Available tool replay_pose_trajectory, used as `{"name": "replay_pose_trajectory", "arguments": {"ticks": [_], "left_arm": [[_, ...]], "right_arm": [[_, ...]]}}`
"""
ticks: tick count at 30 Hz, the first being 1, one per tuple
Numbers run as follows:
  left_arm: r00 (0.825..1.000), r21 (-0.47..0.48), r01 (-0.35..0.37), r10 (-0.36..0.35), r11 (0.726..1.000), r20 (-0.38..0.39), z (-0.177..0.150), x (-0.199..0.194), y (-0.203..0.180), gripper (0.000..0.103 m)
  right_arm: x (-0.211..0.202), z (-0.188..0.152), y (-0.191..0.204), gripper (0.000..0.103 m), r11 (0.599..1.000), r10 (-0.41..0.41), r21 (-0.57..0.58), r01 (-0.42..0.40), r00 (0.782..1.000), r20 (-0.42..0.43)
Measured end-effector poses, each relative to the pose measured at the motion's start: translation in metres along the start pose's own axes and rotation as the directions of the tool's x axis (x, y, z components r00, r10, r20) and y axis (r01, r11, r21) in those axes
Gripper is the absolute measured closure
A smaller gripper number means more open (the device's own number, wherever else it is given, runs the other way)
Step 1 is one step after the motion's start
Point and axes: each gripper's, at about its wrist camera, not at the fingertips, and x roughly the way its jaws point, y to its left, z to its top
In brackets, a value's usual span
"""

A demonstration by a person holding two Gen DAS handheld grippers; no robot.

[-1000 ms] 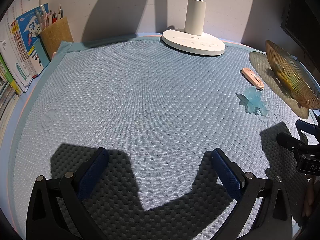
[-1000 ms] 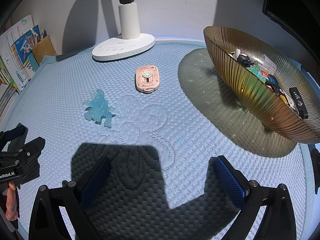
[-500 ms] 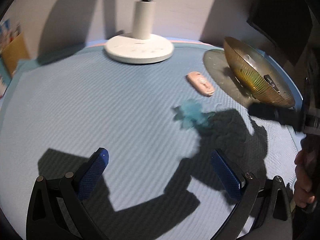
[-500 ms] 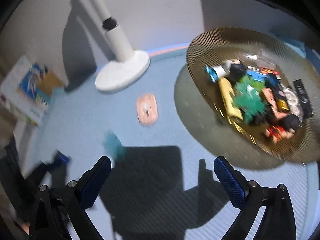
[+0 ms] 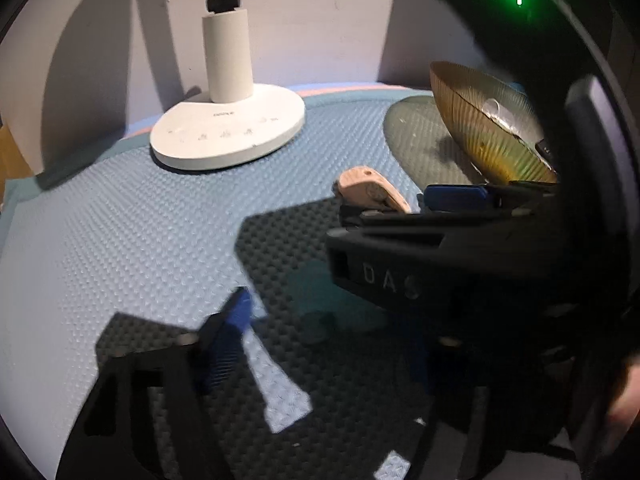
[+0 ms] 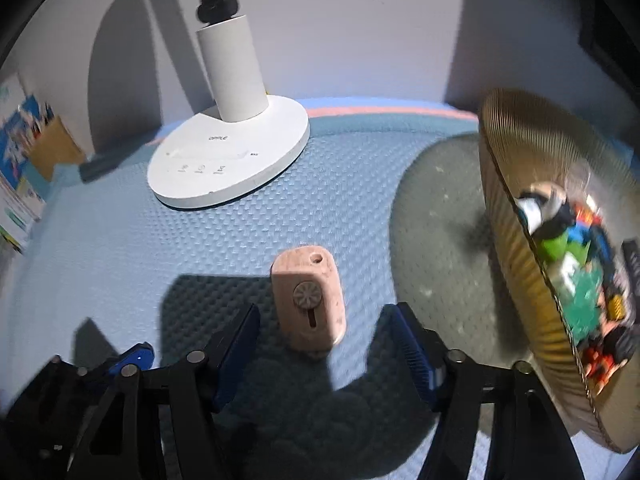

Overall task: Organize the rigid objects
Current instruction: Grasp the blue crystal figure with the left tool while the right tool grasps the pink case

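With both grippers spread wide, the right gripper (image 6: 324, 344) straddling the pink case (image 6: 308, 300) and the left gripper (image 5: 320, 344) over what may be the blurred blue toy (image 5: 320, 316), their crossed frames risk colliding.

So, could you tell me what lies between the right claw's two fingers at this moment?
In the right wrist view, the pink case lies on the blue mat between the open right claw's fingers, untouched.

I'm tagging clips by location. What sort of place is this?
Probably a home desk or study corner: a white desk lamp stands on a blue mat against the wall, with books to the left and a ribbed bowl of small toys.
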Motion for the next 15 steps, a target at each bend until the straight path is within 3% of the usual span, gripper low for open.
{"name": "replay_pose_trajectory", "arguments": {"ticks": [1, 2, 3, 7, 15], "left_arm": [[1.0, -0.006, -0.002, 0.002, 1.0, 0.008, 0.0, -0.001, 0.002, 0.061], [1.0, -0.014, 0.004, -0.004, 1.0, 0.015, 0.0, -0.003, 0.006, 0.062], [0.999, -0.026, 0.03, -0.029, 0.999, 0.016, -0.001, -0.004, 0.01, 0.062], [0.996, -0.03, 0.085, -0.084, 0.996, 0.029, -0.009, -0.018, 0.024, 0.062], [0.991, 0.137, 0.133, -0.136, 0.982, 0.016, -0.039, -0.053, 0.034, 0.061]], "right_arm": [[0.0, 0.0, 0.003, 0.053, 1.0, -0.02, -0.024, 0.02, 1.0, 0.011], [-0.002, -0.001, 0.004, 0.066, 0.999, -0.013, -0.041, 0.014, 1.0, 0.026], [-0.003, -0.001, 0.005, 0.07, 0.999, 0.004, -0.048, -0.003, 1.0, 0.028], [-0.017, -0.01, -0.002, 0.07, 0.998, 0.046, -0.043, -0.045, 0.999, 0.024], [-0.063, -0.07, -0.023, 0.07, 0.991, 0.129, -0.022, -0.129, 0.992, -0.002]]}}
